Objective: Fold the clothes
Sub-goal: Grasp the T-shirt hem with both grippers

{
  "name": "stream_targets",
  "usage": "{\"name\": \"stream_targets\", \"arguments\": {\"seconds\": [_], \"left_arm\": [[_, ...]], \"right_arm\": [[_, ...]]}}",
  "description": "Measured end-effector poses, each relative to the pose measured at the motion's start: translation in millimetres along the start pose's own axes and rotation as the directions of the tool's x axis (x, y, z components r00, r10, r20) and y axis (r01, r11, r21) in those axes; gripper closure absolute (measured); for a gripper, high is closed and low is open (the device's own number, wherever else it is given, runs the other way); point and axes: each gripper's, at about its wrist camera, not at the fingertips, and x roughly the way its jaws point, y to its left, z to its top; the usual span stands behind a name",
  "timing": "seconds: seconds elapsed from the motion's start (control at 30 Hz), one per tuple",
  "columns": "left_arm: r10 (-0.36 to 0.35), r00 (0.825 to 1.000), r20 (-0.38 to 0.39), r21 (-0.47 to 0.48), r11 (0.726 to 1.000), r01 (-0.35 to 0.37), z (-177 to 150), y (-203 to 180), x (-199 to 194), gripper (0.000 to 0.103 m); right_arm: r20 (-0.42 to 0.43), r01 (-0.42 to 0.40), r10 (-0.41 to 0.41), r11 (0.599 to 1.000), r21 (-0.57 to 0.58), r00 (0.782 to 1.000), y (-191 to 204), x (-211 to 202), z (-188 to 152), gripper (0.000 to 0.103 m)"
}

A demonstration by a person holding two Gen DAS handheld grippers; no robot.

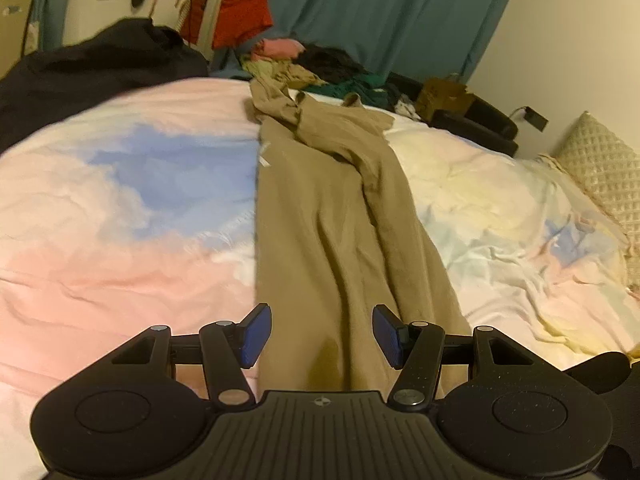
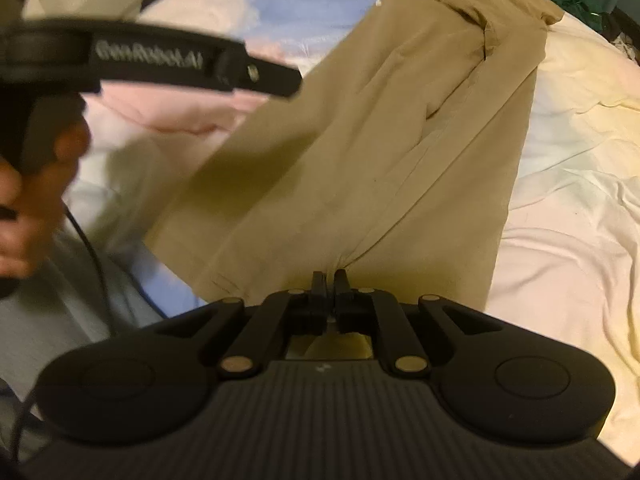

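Now, on the left, my left gripper (image 1: 322,334) hovers w/ jaws spread wide over the near end of the tan garment (image 1: 332,216), gripping nothing, prob. lined up to take that edge. The garment lies lengthwise on the pastel bedspread (image 1: 120,208), 1 long strip, far end bunched. On the right, my right gripper (image 2: 330,280) is pinched onto the garment's near hem, pulling it taut.
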Motion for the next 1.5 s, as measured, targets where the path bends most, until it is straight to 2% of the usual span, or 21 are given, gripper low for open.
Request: {"name": "stream_targets", "arguments": {"seconds": [0.03, 0.1, 0.17, 0.23, 0.33, 0.4, 0.43, 0.5, 0.6, 0.67, 0.73, 0.8, 0.83, 0.9, 0.97, 1.03, 1.17, 1.33, 1.4, 1.5], "left_arm": [[-0.003, 1.000, -0.006, 0.003, 1.000, 0.003, -1.1, -0.6, 1.3, 0.045], [-0.003, 1.000, -0.017, 0.008, 1.000, 0.003, -3.5, -2.1, 3.5, 0.045], [0.004, 1.000, -0.027, -0.005, 1.000, -0.004, -6.4, -0.1, 3.9, 0.044], [0.000, 0.999, -0.046, -0.043, 0.999, -0.002, -10.9, 7.3, 2.6, 0.044], [0.005, 0.996, -0.091, -0.129, 0.991, -0.017, -20.6, 24.7, -1.0, 0.044], [0.003, 0.992, -0.124, -0.197, 0.980, -0.028, -26.8, 37.7, -1.9, 0.044], [0.000, 0.990, -0.144, -0.235, 0.971, -0.034, -30.0, 44.4, -1.0, 0.045], [-0.021, 0.982, -0.186, -0.310, 0.950, -0.038, -35.4, 56.2, 3.4, 0.049], [-0.122, 0.970, -0.210, -0.407, 0.913, 0.027, -39.3, 68.7, 10.2, 0.050], [-0.196, 0.959, -0.207, -0.459, 0.884, 0.082, -40.3, 75.9, 12.1, 0.050], [-0.223, 0.950, -0.219, -0.477, 0.874, 0.095, -42.5, 79.0, 14.4, 0.051], [-0.238, 0.941, -0.241, -0.472, 0.876, 0.100, -46.0, 77.4, 16.9, 0.070], [-0.246, 0.936, -0.252, -0.470, 0.877, 0.103, -47.7, 76.6, 18.2, 0.072], [-0.264, 0.933, -0.246, -0.452, 0.882, 0.131, -48.0, 72.4, 14.8, 0.073], [-0.281, 0.930, -0.238, -0.436, 0.886, 0.156, -48.2, 68.2, 11.0, 0.073], [-0.279, 0.925, -0.257, -0.439, 0.886, 0.145, -51.1, 67.1, 12.5, 0.073], [-0.242, 0.919, -0.311, -0.464, 0.883, 0.076, -57.9, 71.2, 22.4, 0.071], [-0.242, 0.915, -0.322, -0.424, 0.901, 0.090, -58.7, 63.5, 22.2, 0.072], [-0.260, 0.912, -0.317, -0.412, 0.904, 0.115, -58.6, 59.1, 20.8, 0.072], [-0.278, 0.908, -0.312, -0.400, 0.906, 0.140, -57.4, 52.3, 19.3, 0.075]], "right_arm": [[0.013, -0.012, 0.012, 1.000, 0.011, 1.000, -1.6, -2.1, -2.1, 0.086], [0.040, -0.037, 0.036, 0.999, 0.034, 0.999, -4.8, -6.4, -6.4, 0.040], [0.068, -0.063, 0.059, 0.996, 0.055, 0.996, -8.0, -10.6, -10.7, 0.024], [0.118, -0.080, 0.061, 0.983, 0.166, 0.991, -29.3, -17.7, -20.4, 0.023], [0.197, -0.113, 0.047, 0.933, 0.342, 0.979, -64.9, -29.0, -36.0, 0.023], [0.221, -0.179, 0.077, 0.853, 0.491, 0.972, -93.4, -21.8, -50.9, 0.024], [0.228, -0.216, 0.103, 0.805, 0.553, 0.968, -105.3, -15.8, -57.5, 0.028], [0.245, -0.286, 0.160, 0.695, 0.660, 0.956, -127.5, -3.1, -70.0, 0.048], [0.247, -0.339, 0.234, 0.592, 0.731, 0.940, -140.3, 15.8, -78.5, 0.052], [0.202, -0.311, 0.242, 0.615, 0.725, 0.949, -132.5, 23.9, -76.3, 0.052], [0.136, -0.249, 0.221, 0.646, 0.721, 0.966, -124.0, 27.6, -76.4, 0.051], [0.125, -0.238, 0.217, 0.643, 0.728, 0.968, -121.4, 28.1, -78.4, 0.052], [0.123, -0.236, 0.217, 0.640, 0.731, 0.968, -120.5, 28.3, -79.3, 0.052], [0.128, -0.262, 0.249, 0.635, 0.726, 0.960, -116.2, 27.3, -80.2, 0.052], [0.155, -0.325, 0.311, 0.626, 0.709, 0.938, -112.6, 25.4, -79.8, 0.052], [0.167, -0.346, 0.329, 0.622, 0.702, 0.929, -108.8, 24.6, -80.5, 0.052], [0.109, -0.259, 0.266, 0.639, 0.724, 0.958, -109.4, 23.2, -82.4, 0.051], [0.051, -0.205, 0.239, 0.681, 0.703, 0.970, -108.0, 30.2, -82.4, 0.052], [0.041, -0.229, 0.278, 0.686, 0.690, 0.960, -103.8, 33.2, -80.6, 0.051], [0.050, -0.307, 0.375, 0.667, 0.679, 0.926, -96.5, 35.8, -81.5, 0.052]]}}
